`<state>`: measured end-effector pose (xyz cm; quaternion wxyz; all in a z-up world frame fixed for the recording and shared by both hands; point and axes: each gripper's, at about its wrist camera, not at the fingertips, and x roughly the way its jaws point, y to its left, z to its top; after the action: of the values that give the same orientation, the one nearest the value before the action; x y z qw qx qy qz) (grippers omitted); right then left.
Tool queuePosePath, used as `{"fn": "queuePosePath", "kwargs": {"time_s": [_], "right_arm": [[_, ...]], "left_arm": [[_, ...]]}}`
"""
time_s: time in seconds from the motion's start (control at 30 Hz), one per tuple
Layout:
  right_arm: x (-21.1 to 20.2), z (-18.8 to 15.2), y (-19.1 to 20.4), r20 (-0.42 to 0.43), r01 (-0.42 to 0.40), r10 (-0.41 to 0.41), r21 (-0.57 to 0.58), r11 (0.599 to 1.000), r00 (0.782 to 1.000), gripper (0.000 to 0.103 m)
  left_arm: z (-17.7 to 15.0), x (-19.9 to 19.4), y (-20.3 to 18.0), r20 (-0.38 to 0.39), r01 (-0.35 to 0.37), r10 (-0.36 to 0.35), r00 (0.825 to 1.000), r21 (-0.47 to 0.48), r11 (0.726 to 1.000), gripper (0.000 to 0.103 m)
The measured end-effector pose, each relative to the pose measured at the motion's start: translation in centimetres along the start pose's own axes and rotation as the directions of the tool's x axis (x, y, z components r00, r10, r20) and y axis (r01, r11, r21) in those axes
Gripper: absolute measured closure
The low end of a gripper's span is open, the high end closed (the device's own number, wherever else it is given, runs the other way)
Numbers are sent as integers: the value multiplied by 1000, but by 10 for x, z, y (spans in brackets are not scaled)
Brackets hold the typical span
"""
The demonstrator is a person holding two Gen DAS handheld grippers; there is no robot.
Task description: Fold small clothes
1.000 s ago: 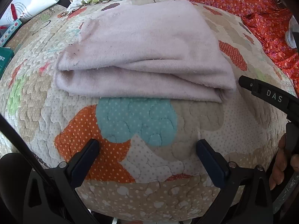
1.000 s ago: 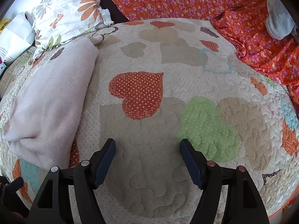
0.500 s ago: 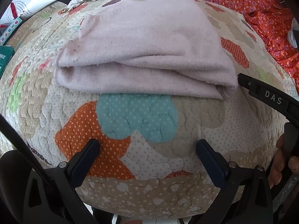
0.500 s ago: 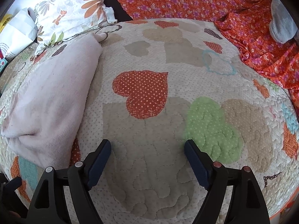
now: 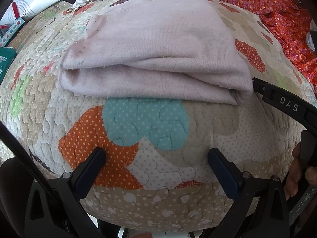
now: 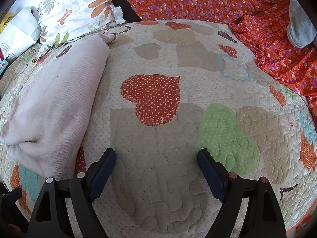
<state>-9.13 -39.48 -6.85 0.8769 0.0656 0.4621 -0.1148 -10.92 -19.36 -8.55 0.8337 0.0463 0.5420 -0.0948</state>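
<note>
- Both grippers empty: left gripper (image 5: 156,154) and right gripper (image 6: 156,156) have jaws spread wide over the quilt (image 6: 158,178).
- Pink garment (image 5: 154,45) lies folded on the quilt, just beyond my left fingers, untouched.
- I judge the fold looks done; next I need either a final tidy or a fresh piece.

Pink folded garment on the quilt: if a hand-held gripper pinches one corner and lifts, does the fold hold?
Probably not. The pink garment is soft knit lying in loose stacked layers with nothing pinning them, so a corner lift would likely let it droop and unfold. It looks thin and light. On the textured quilt it would probably drag and bunch rather than slide if pushed.
</note>
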Motion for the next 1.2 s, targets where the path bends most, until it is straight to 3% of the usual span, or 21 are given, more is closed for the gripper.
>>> {"fn": "queuePosePath", "kwargs": {"time_s": [1.2], "right_arm": [[0,-1,1,-1,1,-1,2,1000,1000,13]], "left_arm": [[-7,-4,0,18,-4,5,1000,-17,1000,0]]}}
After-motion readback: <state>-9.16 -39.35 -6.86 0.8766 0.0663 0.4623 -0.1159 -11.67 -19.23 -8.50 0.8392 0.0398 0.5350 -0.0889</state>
